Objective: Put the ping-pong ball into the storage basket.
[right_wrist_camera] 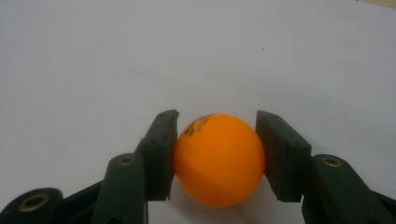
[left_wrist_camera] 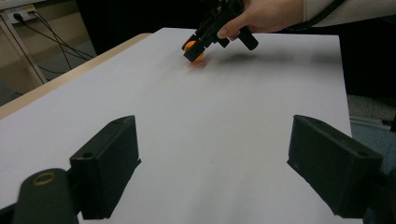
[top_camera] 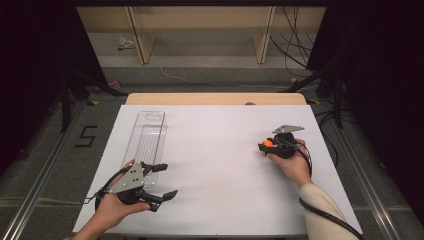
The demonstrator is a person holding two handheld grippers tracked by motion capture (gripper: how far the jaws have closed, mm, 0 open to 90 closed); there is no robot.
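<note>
Ball (right_wrist_camera: 218,159) sits pinched in your right gripper (right_wrist_camera: 217,156) on the desk (top_camera: 220,160); your left gripper (left_wrist_camera: 212,163) is spread wide, empty.

A lab recording bay: black curtains (top_camera: 30,60), loose cables (top_camera: 295,45), white-covered table (top_camera: 220,165), floor rails (top_camera: 40,185)

Clear plastic tray (top_camera: 148,131) on white table (top_camera: 220,150), far left.

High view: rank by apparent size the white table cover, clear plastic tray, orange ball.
1. White sheet covering the table
2. Clear, long plastic tray
3. Small orange ball, pinched in the right gripper

No close calls.
</note>
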